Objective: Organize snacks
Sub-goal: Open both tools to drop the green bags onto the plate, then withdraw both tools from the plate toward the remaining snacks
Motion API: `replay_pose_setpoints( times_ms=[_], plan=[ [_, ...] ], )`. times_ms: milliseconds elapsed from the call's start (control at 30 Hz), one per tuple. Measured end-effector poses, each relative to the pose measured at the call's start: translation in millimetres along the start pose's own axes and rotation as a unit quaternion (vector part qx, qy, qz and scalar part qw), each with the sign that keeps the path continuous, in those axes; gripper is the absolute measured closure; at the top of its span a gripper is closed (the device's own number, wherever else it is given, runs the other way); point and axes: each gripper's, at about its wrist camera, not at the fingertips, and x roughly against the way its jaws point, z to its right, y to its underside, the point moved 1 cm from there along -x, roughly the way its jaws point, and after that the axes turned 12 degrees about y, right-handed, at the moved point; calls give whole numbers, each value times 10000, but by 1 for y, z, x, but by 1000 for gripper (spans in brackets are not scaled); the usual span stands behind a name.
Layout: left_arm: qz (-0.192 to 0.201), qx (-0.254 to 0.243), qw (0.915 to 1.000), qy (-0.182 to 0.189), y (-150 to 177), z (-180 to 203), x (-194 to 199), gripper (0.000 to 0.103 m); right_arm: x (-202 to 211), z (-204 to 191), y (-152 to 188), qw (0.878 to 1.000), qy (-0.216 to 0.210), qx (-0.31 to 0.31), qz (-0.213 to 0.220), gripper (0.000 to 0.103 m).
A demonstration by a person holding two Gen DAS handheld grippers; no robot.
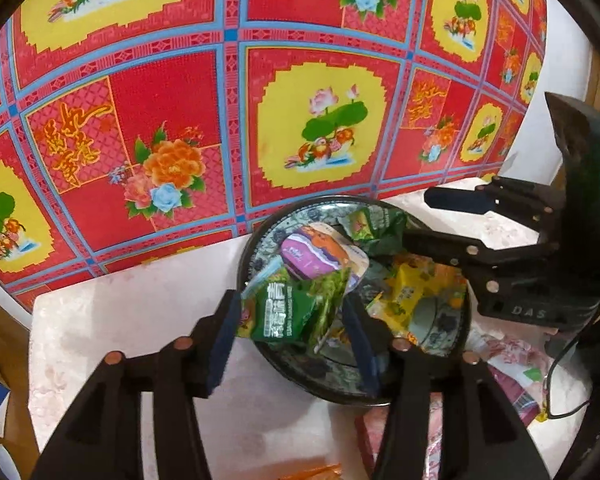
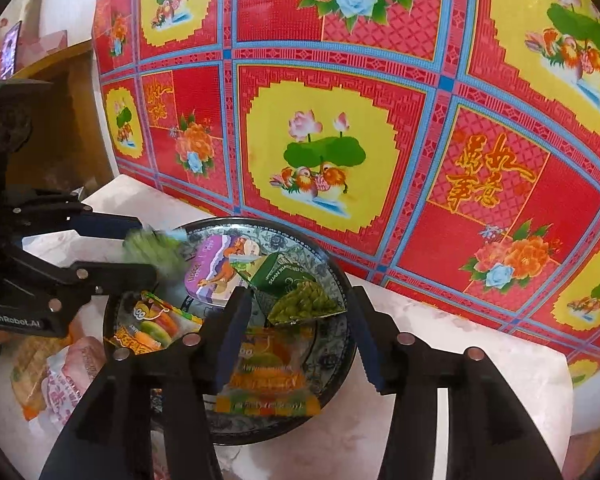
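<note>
Pale marble tabletop [image 1: 140, 320]; red patterned cloth [image 1: 180, 100] behind.

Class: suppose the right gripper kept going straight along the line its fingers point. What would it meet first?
Most likely the green snack packet lying between the right gripper's open fingers, over the patterned plate. Depth is uncertain; the orange packet below could come first.

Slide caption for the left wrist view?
Left gripper open around green snack packet over the plate.

Green snack packet [image 1: 290, 312] above blue-patterned plate [image 1: 444, 334] rim; purple-lidded cup [image 1: 320, 254], another green packet [image 2: 296, 292], yellow-orange packets [image 2: 266, 376] piled inside.
</note>
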Motion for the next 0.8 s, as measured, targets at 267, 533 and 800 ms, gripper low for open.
replay_pose_setpoints(
  times_ms=[267, 533, 800],
  plan=[
    [237, -44, 9997, 94, -2, 3, 13, 36, 32, 10, -6, 9991, 238, -78, 333, 50],
    [267, -367, 9990, -49, 7, 31, 37, 30, 86, 18, -4, 9981, 336, -175, 489, 50],
    [388, -414, 9983, 121, 31, 66, 82, 27, 143, 5, 19, 9983, 302, -259, 420, 50]
  ],
)
